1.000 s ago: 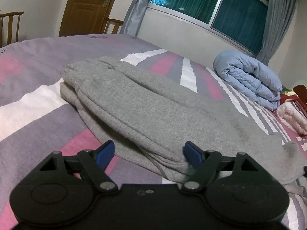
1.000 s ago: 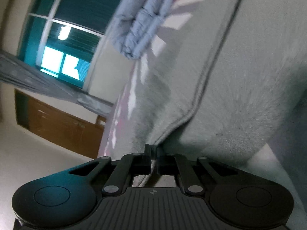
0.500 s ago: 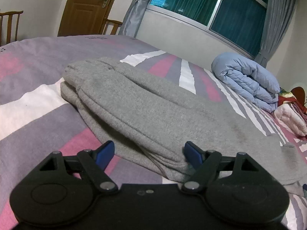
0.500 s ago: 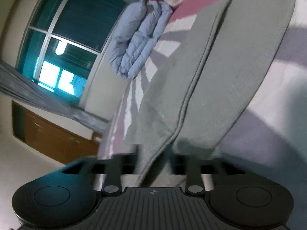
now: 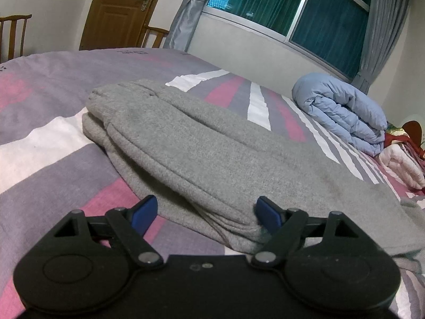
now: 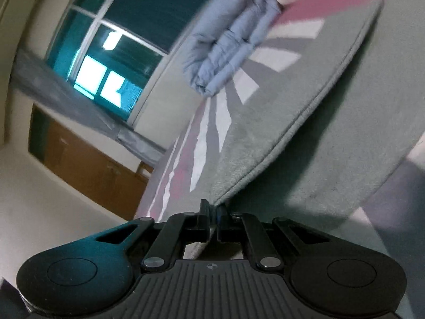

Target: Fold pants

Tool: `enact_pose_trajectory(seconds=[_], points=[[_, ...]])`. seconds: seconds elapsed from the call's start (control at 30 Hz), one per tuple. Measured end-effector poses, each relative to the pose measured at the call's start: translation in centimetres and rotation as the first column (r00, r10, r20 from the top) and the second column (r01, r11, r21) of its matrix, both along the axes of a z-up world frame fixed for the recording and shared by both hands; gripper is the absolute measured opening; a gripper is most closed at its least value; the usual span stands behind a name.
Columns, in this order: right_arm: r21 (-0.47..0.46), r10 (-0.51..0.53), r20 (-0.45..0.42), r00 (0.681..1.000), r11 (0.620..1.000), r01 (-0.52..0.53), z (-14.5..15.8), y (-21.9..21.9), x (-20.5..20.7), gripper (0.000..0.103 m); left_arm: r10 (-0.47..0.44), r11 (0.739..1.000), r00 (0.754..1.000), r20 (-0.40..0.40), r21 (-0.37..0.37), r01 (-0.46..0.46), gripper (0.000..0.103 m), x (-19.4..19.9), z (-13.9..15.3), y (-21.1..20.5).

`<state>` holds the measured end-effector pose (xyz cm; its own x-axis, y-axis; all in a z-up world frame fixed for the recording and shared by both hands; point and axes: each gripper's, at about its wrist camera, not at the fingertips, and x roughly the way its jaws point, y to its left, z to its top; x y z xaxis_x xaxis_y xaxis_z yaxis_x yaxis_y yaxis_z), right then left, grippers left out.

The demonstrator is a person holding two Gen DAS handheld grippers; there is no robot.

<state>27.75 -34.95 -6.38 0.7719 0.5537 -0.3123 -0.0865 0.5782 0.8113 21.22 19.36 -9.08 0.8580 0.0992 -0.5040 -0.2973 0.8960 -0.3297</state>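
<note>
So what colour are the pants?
Grey. The pants show best in the left wrist view, lying on the striped bed.

Left tool spread wide, angled downward, right tool pinched closed, rolled sideways

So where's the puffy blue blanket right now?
The blue blanket sits rolled up on the striped bed, at the right of the left wrist view, under the window and beyond the gray pants.
</note>
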Motion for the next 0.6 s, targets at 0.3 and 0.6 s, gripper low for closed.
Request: enact_pose_trajectory(seconds=[0.3, 0.6], points=[[0.059, -0.053, -0.129, 0.990, 0.996, 0.061, -2.7, -1.6, 0.8, 0.036, -0.005, 1.000, 1.000, 0.005, -0.007, 0.005, 0.075, -0.2, -0.2, 0.1], [0.084, -0.248, -0.164, 0.955, 0.961, 0.264, -3.7, -7.5, 3.1, 0.037, -0.006, 1.000, 1.000, 0.005, -0.007, 0.006, 0.076, -0.1, -0.2, 0.2]])
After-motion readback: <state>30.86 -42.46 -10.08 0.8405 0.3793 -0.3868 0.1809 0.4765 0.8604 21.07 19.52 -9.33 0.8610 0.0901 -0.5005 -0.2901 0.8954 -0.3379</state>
